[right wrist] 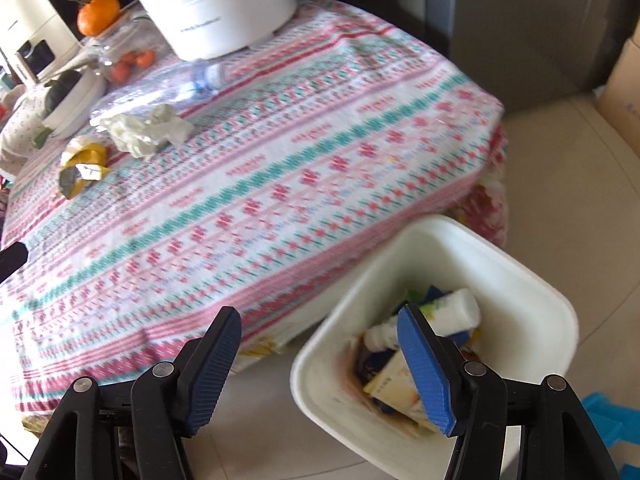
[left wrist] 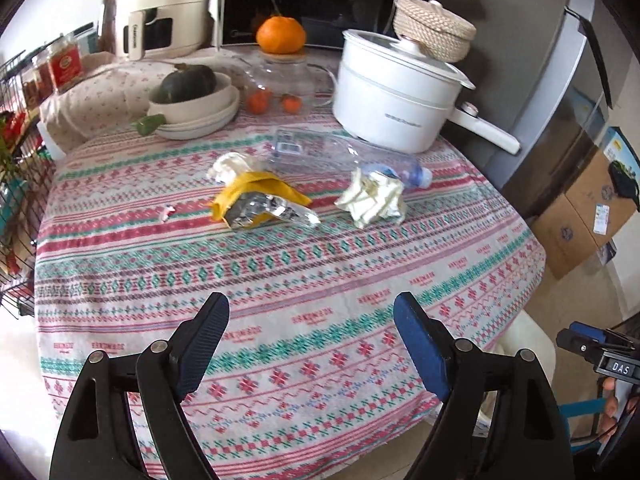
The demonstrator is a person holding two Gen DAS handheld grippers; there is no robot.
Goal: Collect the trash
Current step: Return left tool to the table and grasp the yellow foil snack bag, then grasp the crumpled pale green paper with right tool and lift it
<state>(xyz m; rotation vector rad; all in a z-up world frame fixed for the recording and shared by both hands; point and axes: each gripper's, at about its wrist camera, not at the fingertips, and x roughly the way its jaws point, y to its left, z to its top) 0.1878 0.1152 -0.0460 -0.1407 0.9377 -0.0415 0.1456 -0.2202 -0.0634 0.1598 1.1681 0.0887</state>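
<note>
Crumpled tissue point(left wrist: 374, 197), yellow foil wrapper point(left wrist: 260, 204), clear crushed bottle point(left wrist: 348, 160), white bin point(right wrist: 516, 264)

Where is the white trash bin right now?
The white trash bin sits on the floor beside the table edge, lower right in the right wrist view, just ahead of the right gripper.

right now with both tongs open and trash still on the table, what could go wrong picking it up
1. The crushed clear bottle lies touching the crumpled paper, close in front of the white pot; reaching for one may drag the other.
2. The yellow foil wrapper is flat and shiny, so it might slip from the left tongs.
3. The trash bin sits below the table edge under the right tongs; light pieces could miss it.
</note>
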